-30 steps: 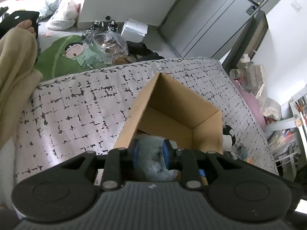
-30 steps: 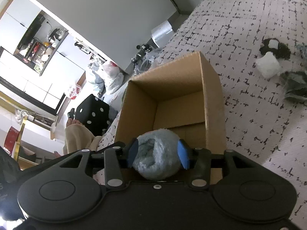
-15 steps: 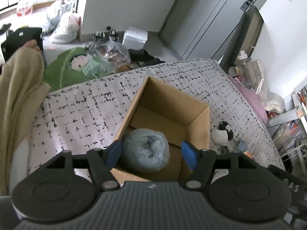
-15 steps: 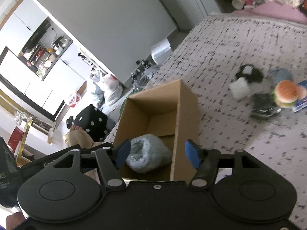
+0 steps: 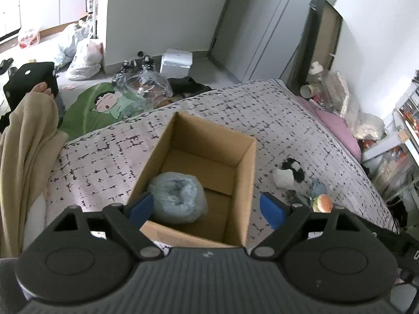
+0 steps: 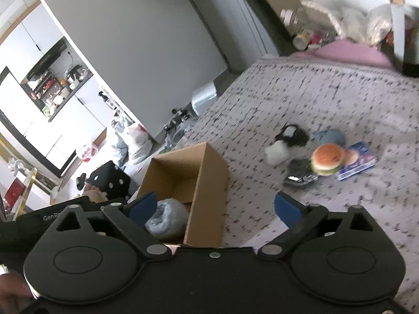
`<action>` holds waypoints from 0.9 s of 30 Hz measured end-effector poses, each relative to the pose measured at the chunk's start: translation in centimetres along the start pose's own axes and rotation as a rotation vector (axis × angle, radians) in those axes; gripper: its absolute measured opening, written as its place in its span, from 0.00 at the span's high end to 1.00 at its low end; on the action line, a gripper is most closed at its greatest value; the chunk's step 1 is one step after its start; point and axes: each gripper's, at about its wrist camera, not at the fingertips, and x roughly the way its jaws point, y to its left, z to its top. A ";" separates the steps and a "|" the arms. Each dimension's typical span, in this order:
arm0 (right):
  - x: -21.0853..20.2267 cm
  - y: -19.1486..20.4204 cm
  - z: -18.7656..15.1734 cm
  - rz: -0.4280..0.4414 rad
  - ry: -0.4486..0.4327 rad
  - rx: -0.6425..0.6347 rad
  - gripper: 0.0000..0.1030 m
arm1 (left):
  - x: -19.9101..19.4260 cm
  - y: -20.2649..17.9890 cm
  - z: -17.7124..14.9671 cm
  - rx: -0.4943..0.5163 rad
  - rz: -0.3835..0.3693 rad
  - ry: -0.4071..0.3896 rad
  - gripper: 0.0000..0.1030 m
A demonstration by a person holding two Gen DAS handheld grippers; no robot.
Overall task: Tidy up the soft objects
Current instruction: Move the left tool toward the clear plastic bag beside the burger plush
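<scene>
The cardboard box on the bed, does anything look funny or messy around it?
Only the fluffy blue rolled bundle sits inside the open brown cardboard box. The squishy burger toy, a white-and-black soft heap and a blue packet lie scattered on the patterned bedcover beside it.

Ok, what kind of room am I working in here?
Most likely a lived-in bedroom in a small flat: the cardboard box sits on a bed with a patterned cover, a pink pillow lies at its far end, and kitchen shelves show through the doorway.
</scene>
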 end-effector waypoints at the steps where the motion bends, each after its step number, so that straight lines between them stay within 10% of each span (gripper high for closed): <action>1: -0.5 -0.3 0.1 -0.003 -0.010 -0.002 0.03 | -0.2 -0.5 -0.1 0.010 0.003 -0.002 0.15; 27: -8.2 -7.9 1.2 -0.060 -0.160 0.013 0.00 | -3.5 -10.7 -2.9 0.158 0.012 -0.084 0.00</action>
